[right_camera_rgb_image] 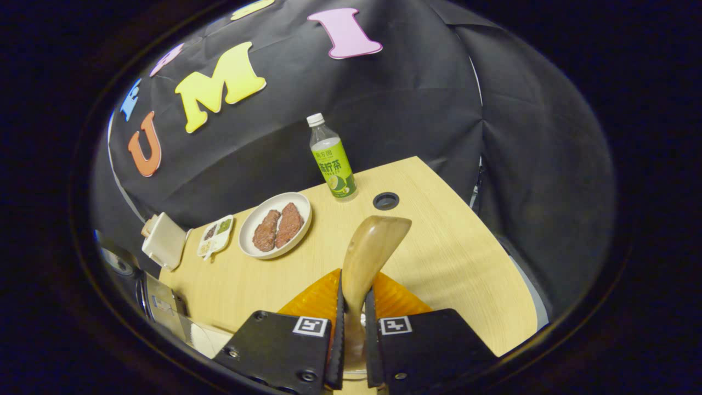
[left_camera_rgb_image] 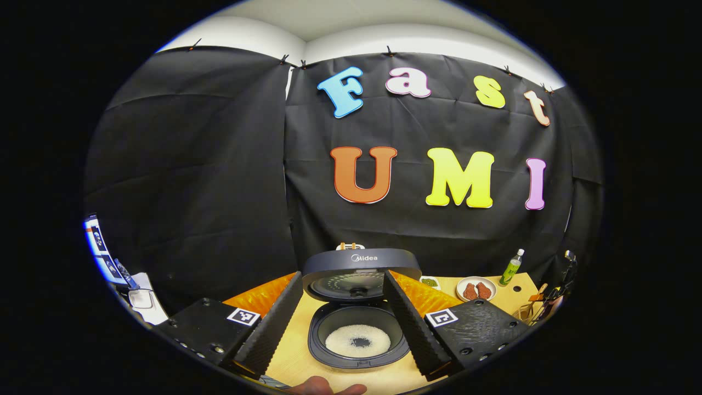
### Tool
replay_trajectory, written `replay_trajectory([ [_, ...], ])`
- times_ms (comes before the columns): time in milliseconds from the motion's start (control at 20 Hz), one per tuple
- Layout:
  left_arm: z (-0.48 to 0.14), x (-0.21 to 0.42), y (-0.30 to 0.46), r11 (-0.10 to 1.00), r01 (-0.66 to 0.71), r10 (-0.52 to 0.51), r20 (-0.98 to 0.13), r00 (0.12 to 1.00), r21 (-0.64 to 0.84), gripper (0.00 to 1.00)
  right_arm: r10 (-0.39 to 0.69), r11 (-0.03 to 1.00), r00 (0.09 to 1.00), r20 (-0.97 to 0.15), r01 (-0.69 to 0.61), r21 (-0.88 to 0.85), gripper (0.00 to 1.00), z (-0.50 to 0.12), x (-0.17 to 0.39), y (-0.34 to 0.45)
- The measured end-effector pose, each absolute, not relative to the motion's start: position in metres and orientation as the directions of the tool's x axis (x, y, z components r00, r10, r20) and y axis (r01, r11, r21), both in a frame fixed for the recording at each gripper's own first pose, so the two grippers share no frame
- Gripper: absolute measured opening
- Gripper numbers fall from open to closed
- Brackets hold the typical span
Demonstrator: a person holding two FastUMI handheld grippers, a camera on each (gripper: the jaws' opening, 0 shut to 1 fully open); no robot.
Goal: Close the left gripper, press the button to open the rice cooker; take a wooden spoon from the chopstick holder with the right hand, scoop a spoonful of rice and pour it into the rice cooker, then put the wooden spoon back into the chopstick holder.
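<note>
Rice cooker sits lid-up on my pale wood counter, white rice ringing its dark pot. My left tongs spread wide around it; my right tongs pinch the wooden spoon, near a plate and bottle.

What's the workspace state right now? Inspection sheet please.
Surface: wooden table, round hole near the bottle.
Job's things: rice cooker lid up, rice in pot; wooden spoon bowl empty; holder at the table's right edge.
Clutter: bottle, plate of meat, small tray.
Grippers: left hand-held gripper open, facing cooker; right hand-held gripper shut on spoon.
Cables: nothing seen.
Surroundings: black cloth wall.
</note>
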State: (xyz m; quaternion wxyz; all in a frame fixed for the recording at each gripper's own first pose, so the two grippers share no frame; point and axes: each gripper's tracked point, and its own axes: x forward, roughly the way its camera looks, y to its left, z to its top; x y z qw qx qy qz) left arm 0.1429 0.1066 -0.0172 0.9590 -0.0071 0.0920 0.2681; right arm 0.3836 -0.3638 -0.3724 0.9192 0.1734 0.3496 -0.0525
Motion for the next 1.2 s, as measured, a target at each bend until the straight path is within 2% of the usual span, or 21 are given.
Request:
replay_trajectory([
  [250, -0.009, 0.128, 0.115, 0.853, -0.522, 0.516, -0.148, 0.844, -0.006, 0.95, -0.019, 0.934, 0.759, -0.651, 0.247, 0.259, 0.18, -0.351, 0.366, -0.361],
  [400, -0.007, 0.12, 0.119, 0.857, -0.516, 0.508, -0.141, 0.85, -0.024, 0.95, -0.072, 0.929, 0.782, -0.619, 0.279, 0.244, 0.1, -0.328, 0.357, -0.362],
  [650, -0.005, 0.106, 0.129, 0.873, -0.487, 0.481, -0.134, 0.866, -0.018, 0.95, -0.151, 0.936, 0.825, -0.544, 0.296, 0.189, 0.09, -0.273, 0.342, -0.347],
  [1000, -0.008, 0.091, 0.139, 0.912, -0.409, 0.41, -0.109, 0.906, 0.028, 0.95, -0.074, 0.961, 0.874, -0.481, 0.192, 0.201, 0.08, -0.194, 0.308, -0.231],
  [1200, -0.016, 0.082, 0.133, 0.936, -0.351, 0.351, -0.116, 0.929, 0.021, 0.94, -0.016, 0.97, 0.883, -0.468, 0.127, 0.207, 0.09, -0.184, 0.286, -0.161],
])
